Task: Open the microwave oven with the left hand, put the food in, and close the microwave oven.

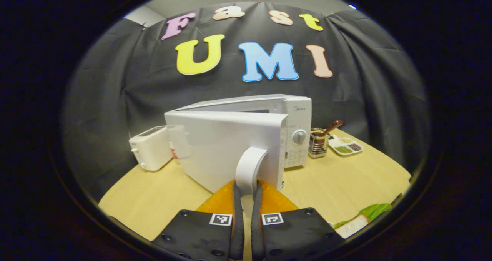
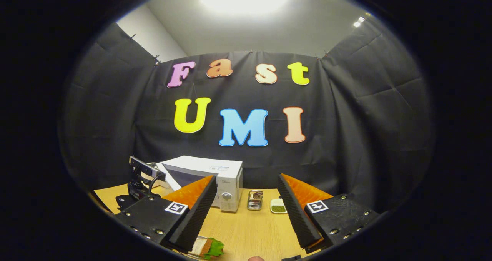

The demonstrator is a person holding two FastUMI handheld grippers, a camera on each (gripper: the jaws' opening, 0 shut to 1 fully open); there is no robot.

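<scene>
The white microwave (image 1: 296, 115) stands at the back of the wooden table (image 1: 346, 184). Its door (image 1: 223, 145) is swung partly open toward me. My left gripper (image 1: 246, 186) is shut on the door's white handle (image 1: 249, 165). A sandwich with lettuce (image 1: 363, 218) lies at the table's near right edge. In the right gripper view, my right gripper (image 2: 246, 178) hangs open above the table with nothing between its fingers. The sandwich (image 2: 207, 247) lies just below its left finger. The microwave (image 2: 215, 172) sits farther back, with the left gripper's body (image 2: 140, 184) at its ajar door.
A white toaster (image 1: 152, 147) stands left of the microwave. To its right are a metal holder (image 1: 318, 142) with a brown spoon and a small divided dish (image 1: 346, 145). Bare tabletop (image 2: 250, 230) lies between the sandwich and the microwave.
</scene>
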